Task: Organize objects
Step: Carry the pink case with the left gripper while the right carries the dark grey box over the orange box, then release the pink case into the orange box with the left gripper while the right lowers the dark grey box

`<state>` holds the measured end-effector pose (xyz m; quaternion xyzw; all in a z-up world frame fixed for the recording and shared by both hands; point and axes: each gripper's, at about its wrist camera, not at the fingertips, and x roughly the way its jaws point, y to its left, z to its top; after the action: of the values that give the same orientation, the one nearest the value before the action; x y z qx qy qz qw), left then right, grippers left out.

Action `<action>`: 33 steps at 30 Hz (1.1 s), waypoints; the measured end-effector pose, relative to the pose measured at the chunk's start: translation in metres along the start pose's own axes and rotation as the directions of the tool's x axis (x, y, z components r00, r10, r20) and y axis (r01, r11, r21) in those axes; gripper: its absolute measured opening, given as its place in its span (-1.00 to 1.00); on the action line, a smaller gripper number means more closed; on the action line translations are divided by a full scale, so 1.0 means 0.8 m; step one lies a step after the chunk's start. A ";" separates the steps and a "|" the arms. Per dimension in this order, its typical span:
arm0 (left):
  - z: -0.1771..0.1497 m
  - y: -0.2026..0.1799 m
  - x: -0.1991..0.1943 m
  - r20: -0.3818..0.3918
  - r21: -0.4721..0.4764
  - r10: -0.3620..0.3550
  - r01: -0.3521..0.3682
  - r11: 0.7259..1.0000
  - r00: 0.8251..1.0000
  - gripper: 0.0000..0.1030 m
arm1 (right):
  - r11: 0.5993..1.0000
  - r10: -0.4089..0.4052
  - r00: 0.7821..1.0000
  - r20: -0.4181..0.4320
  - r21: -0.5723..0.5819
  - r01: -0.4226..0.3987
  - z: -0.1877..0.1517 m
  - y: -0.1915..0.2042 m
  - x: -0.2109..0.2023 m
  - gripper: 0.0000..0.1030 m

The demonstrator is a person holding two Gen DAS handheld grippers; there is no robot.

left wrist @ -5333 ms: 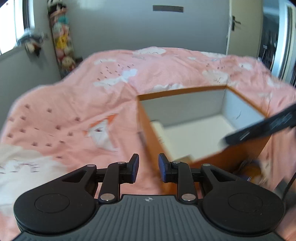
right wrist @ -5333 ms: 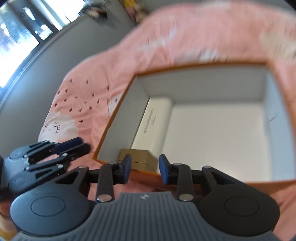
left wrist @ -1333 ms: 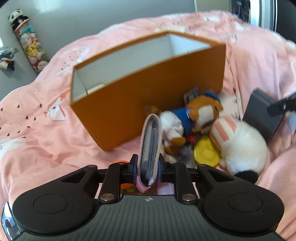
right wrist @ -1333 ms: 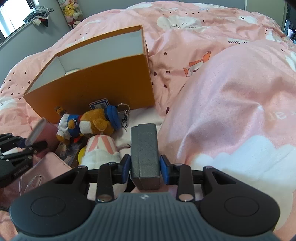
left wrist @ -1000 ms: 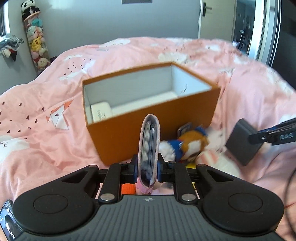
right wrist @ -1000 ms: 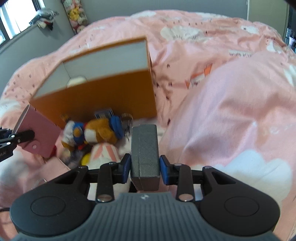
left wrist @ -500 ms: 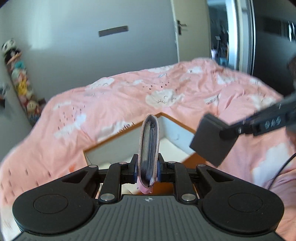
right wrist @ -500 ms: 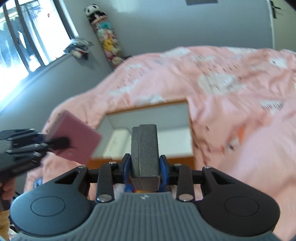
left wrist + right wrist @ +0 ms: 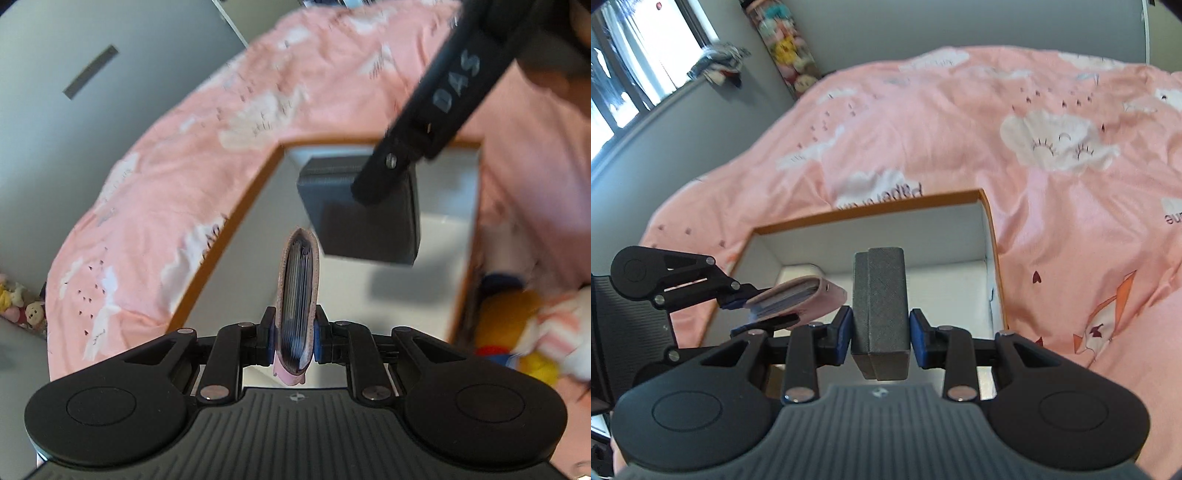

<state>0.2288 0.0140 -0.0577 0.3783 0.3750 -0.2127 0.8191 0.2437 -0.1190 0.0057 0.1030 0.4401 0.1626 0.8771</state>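
My left gripper [image 9: 294,340] is shut on a pink card wallet [image 9: 298,295] and holds it above the open orange box [image 9: 236,218]. My right gripper [image 9: 881,332] is shut on a dark grey case [image 9: 880,306], also over the orange box [image 9: 871,211]. In the left wrist view the grey case [image 9: 365,218] hangs over the box's white inside. In the right wrist view the pink wallet [image 9: 801,293] sits just left of the grey case.
Plush toys [image 9: 517,328] lie on the pink bedding [image 9: 960,122] outside the box's right wall. A white flat box [image 9: 799,271] lies inside the orange box at its left end. Grey walls and a window stand behind the bed.
Both grippers have moved forward and tipped down over the box. The grey case and pink wallet now hang above its inside, closer together.
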 end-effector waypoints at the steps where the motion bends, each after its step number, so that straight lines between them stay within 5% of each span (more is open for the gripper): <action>1: -0.003 0.001 0.010 -0.004 0.027 0.005 -0.005 1.000 1.000 -0.60 | 1.000 -0.005 1.000 -0.010 -0.002 0.005 0.004 -0.003 0.009 -0.32; 11: -0.029 -0.014 0.070 -0.011 0.297 0.060 -0.054 0.953 0.998 -0.61 | 1.000 -0.018 0.998 -0.062 -0.023 0.016 0.019 -0.010 0.059 -0.31; 16: -0.040 -0.011 0.078 -0.052 0.274 0.030 -0.014 0.962 0.998 -0.38 | 0.999 -0.022 0.996 -0.092 -0.027 0.020 0.017 -0.011 0.069 -0.31; 20: -0.032 0.015 0.080 -0.135 0.101 -0.112 0.126 0.987 0.985 -0.01 | 1.000 -0.018 0.993 -0.114 -0.027 0.015 0.016 -0.010 0.073 -0.31; 24: -0.032 0.039 0.084 -0.185 -0.084 -0.184 0.171 0.982 0.965 0.06 | 0.999 -0.016 0.992 -0.129 -0.033 0.012 0.016 -0.006 0.078 -0.31; 33: -0.044 0.085 0.108 -0.320 -0.463 -0.303 0.131 0.877 0.897 0.17 | 1.000 0.019 0.981 -0.194 0.000 -0.019 0.014 0.002 0.097 -0.31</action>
<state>0.3103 0.0786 -0.1086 0.1769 0.6061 -0.1390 0.7629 0.2961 -0.0889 -0.0447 0.0901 0.5222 0.1805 0.8286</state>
